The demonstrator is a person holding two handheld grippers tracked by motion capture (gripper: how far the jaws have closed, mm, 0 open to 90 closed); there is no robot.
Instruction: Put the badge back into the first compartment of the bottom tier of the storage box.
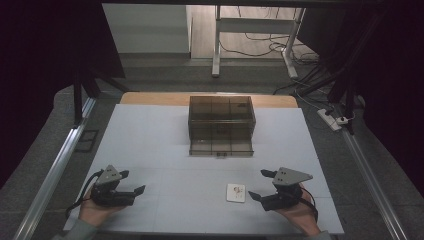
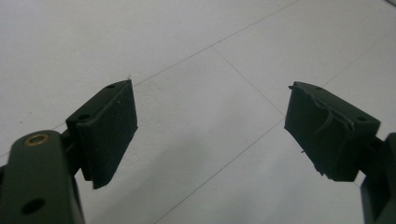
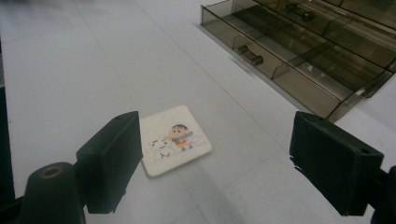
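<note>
Pretty much nothing is done yet, as far as I can tell. The small square tile (image 1: 236,192) with the cartoon picture lies flat on the white desk (image 1: 150,150), in front of the smoked plastic drawer box (image 1: 221,125) and a bit to its right, well apart from it. The right gripper (image 1: 261,184) sits just beside the tile with its jaws spread wide and nothing between them. In the right gripper view the tile (image 3: 175,139) lies close to one pad (image 3: 112,158), not pinched. The left gripper (image 1: 134,182) rests low on the desk, far off to the left of the tile, jaws also spread and empty (in its own view there is just bare desk between them).

The drawer box looks to have its lower drawer (image 3: 280,70) pulled out, with empty compartments. My guess: picking up the tile and dropping it into the drawer is all still to come.
</note>
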